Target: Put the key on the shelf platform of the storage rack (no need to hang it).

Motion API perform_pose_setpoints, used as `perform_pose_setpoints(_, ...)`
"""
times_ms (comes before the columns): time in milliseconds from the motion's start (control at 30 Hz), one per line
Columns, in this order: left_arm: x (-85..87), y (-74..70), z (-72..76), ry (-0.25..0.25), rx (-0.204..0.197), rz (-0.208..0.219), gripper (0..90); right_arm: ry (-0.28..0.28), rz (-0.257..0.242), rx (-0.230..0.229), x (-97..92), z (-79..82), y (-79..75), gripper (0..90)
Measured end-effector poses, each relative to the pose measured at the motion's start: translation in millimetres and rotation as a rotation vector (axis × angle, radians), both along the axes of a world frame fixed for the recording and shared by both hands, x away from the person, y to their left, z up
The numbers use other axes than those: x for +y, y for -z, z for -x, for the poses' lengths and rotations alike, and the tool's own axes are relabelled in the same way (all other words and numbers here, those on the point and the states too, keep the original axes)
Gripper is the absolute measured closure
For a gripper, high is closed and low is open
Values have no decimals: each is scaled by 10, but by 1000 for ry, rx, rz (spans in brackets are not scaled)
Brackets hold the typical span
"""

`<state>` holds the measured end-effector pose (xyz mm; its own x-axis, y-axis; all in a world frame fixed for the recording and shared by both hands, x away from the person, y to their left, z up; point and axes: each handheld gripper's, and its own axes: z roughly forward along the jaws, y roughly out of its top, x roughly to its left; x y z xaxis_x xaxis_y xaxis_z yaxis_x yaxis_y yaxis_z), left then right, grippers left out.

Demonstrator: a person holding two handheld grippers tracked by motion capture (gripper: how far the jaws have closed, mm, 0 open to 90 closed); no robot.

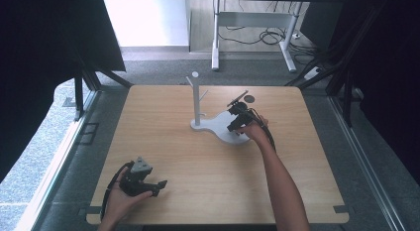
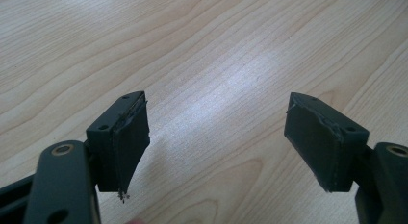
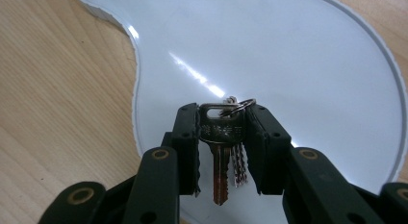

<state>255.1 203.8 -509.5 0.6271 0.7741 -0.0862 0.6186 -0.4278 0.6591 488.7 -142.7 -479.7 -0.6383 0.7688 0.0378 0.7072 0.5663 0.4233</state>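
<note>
Wooden table [image 1: 208, 181], white stand base [image 3: 298, 56] mid-table with its pegged post [image 1: 196, 99]. Right gripper [image 3: 222, 119] is clamped on the keys [image 3: 220, 152], just above that base. Left gripper [image 2: 216, 132] gapes, empty, over bare wood. Probably best: keep the ring [image 3: 243, 105] exposed for a peg.
</note>
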Motion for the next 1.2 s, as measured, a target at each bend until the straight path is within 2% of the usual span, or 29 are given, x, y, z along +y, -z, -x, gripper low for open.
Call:
perform_pose_setpoints(267, -7, 6, -2, 3, 4, -2, 239, 4, 9, 0, -43, -4, 75, 669)
perform_pose_setpoints(400, -10, 7, -1, 4, 4, -3, 239, 7, 6, -4, -68, 1, 97, 634)
perform_pose_setpoints(733, -18, 10, -1, 3, 2, -4, 239, 9, -37, -42, -139, 68, -78, 533)
perform_pose_setpoints(1067, -33, 10, 2, 8, 3, -7, 239, -49, -55, -54, -202, 316, -231, 494)
perform_pose_setpoints(1200, -32, 7, 3, 6, 2, -7, 239, -73, -63, -60, -276, 472, -281, 488)
